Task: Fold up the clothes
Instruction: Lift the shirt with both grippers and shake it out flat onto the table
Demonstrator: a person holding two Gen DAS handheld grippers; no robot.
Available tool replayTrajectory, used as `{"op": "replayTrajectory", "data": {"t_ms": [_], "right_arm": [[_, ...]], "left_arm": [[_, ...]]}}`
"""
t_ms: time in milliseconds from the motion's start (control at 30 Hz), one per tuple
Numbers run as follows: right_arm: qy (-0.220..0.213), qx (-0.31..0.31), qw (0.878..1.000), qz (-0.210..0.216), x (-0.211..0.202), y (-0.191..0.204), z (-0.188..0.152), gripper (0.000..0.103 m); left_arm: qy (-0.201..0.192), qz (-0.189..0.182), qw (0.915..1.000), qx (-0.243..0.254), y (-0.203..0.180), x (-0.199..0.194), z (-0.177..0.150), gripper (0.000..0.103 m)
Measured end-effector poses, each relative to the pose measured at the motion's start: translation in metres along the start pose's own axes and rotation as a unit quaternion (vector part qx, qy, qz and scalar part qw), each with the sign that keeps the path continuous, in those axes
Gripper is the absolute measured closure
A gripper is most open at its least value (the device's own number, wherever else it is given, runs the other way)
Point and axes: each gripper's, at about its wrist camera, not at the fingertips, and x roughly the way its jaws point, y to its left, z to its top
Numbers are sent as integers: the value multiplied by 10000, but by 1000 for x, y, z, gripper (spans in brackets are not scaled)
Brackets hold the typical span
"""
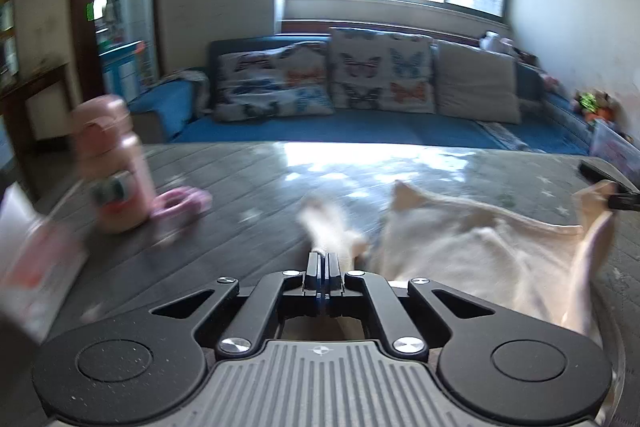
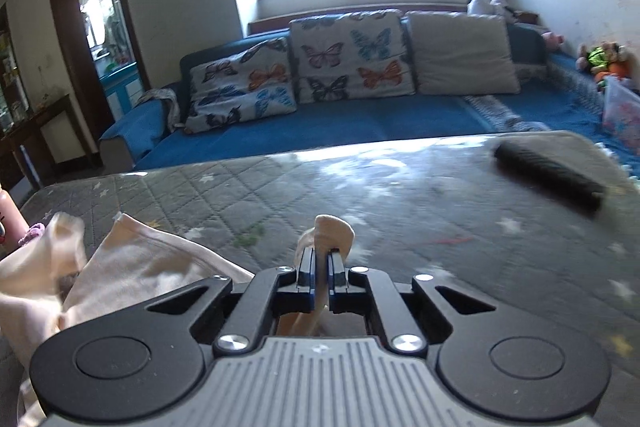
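Gripping cream garment (image 1: 472, 251) at two corners, lifted off grey quilted table (image 1: 260, 187)
Left wrist: left gripper (image 1: 323, 259) jaws pinched on a cloth corner, pink bottle (image 1: 114, 163) left. Right wrist: right gripper (image 2: 322, 261) jaws clamped on cloth, garment (image 2: 132, 259) draped left, black bar (image 2: 550, 175) far right

No legible text, brand, number or sign can be made out in either view. Coloured markings are seen on the pink bottle (image 1: 114, 163) and on a white packet (image 1: 28, 267) at the left edge of the left wrist view, but they are too blurred to be read. A small round emblem is stamped on the grey ribbed housing of each gripper, and no letters can be told in it.
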Motion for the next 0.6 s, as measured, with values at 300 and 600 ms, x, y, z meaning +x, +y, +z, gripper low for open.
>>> {"op": "replayTrajectory", "data": {"t_ms": [300,600], "right_arm": [[-303,73,9988,-390,-76,-38,-24,99],[-596,9,9946,-848,-146,-64,-36,99]], "left_arm": [[93,284,9982,-527,44,-61,-39,102],[308,287,9974,-587,58,-100,-51,102]]}}
